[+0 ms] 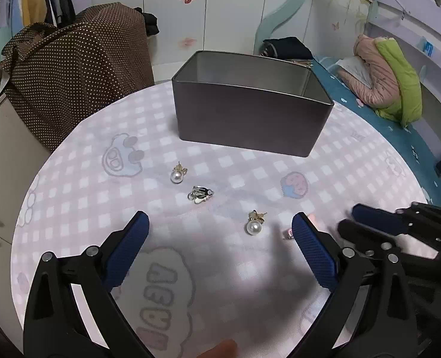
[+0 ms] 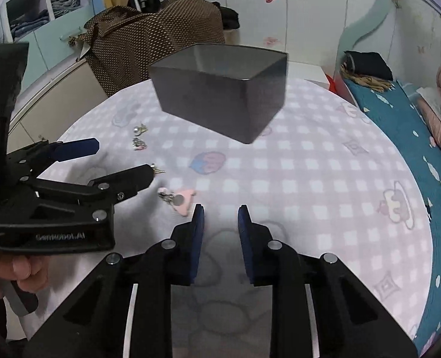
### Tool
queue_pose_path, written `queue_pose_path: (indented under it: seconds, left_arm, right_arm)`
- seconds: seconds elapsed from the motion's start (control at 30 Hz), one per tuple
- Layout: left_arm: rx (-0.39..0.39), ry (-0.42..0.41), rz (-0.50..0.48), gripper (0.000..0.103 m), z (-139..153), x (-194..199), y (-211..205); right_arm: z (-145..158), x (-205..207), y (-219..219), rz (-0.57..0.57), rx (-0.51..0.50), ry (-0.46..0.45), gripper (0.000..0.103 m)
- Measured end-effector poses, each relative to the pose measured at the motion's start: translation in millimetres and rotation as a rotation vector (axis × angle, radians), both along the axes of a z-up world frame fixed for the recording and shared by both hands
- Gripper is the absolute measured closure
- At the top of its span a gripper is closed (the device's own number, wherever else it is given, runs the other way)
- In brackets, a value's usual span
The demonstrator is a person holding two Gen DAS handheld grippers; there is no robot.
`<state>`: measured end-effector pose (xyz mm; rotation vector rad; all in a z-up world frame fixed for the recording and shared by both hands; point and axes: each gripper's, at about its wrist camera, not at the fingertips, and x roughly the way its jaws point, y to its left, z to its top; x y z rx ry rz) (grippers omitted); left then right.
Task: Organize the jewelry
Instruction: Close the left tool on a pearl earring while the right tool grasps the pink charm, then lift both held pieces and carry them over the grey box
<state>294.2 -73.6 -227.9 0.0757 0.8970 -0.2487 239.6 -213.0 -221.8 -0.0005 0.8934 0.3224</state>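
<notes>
A dark metal tin [image 1: 250, 113] stands open at the back of the round table. In front of it lie a pearl earring [image 1: 176, 175], a silver clip earring [image 1: 201, 194] and a second pearl earring [image 1: 253, 226]. My left gripper [image 1: 219, 223] is open wide low over the cloth, and the second pearl lies between its fingers, untouched. In the right wrist view, my right gripper [image 2: 221, 211] hangs over bare cloth with a narrow gap and nothing in it. A pink earring [image 2: 181, 200] lies just left of its left fingertip [image 2: 199, 213]. The left gripper [image 2: 124, 159] half hides the pearl there.
A pink checked cloth [image 1: 354, 155] with cartoon prints covers the table. Brown dotted fabric [image 1: 71, 68] is draped behind the table on the left. A bed with a blue sheet [image 2: 414, 149] runs along the right. A hand [image 2: 17, 271] grips the left tool.
</notes>
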Motion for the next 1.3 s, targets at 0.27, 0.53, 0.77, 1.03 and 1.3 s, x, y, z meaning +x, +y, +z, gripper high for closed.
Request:
queue_pose_path:
  seconds: [0.27,0.53,0.77,1.03,1.3]
  left_arm:
    - [0.019,0.021,-0.016,0.036,-11.3,5.2,-1.0]
    - [-0.036,0.024,-0.049,0.093,-9.8,1.3,4.6]
    - [-0.066,0.017,0.011,0.093,-3.0,-14.9,31.5]
    - [-0.089,-0.007,0.057,0.093,13.7,-28.1,54.9]
    - [-0.105,-0.011,0.056,0.093,16.4,-30.4,59.9]
  right_arm:
    - [-0.1,-2.4,-11.1,-0.023,0.004,0.009,0.077]
    - [1.6,-2.9,6.5,0.053,0.0,-0.001,0.077]
    - [-3.1,6.7,35.6,0.16,-0.017,0.002,0.076]
    - [-3.5,5.1,50.3,0.202,-0.089,-0.028,0.09]
    - [2.7,2.9,45.0,0.193,-0.047,-0.038,0.092]
